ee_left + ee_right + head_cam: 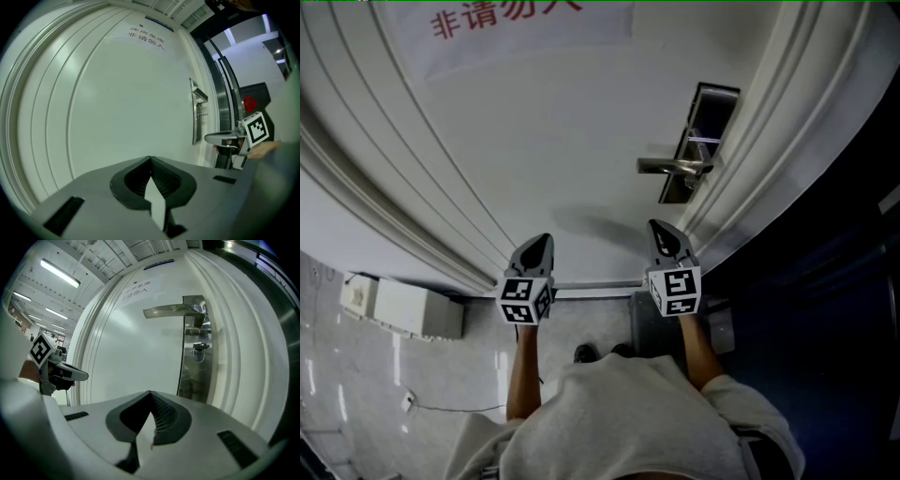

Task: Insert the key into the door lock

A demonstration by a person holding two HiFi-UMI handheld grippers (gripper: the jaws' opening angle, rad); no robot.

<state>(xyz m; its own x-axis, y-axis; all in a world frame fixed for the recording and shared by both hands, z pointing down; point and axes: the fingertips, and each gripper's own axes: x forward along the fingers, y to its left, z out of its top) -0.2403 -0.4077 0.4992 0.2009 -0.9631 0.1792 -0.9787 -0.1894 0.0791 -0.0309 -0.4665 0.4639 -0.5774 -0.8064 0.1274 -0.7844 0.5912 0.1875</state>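
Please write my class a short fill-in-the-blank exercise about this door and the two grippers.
1. The left gripper and the right gripper each have their jaws ____.
2. The door is ____ in colour.
3. The lever handle sits ____ the lock cylinder.
4. The characters on the sign are coloured ____.
Missing words: shut; white; above; red.

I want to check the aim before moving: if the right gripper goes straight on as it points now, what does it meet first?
Most likely the white door panel, just left of the metal lock plate and below the handle. Nothing shows in between, though depth is unclear.
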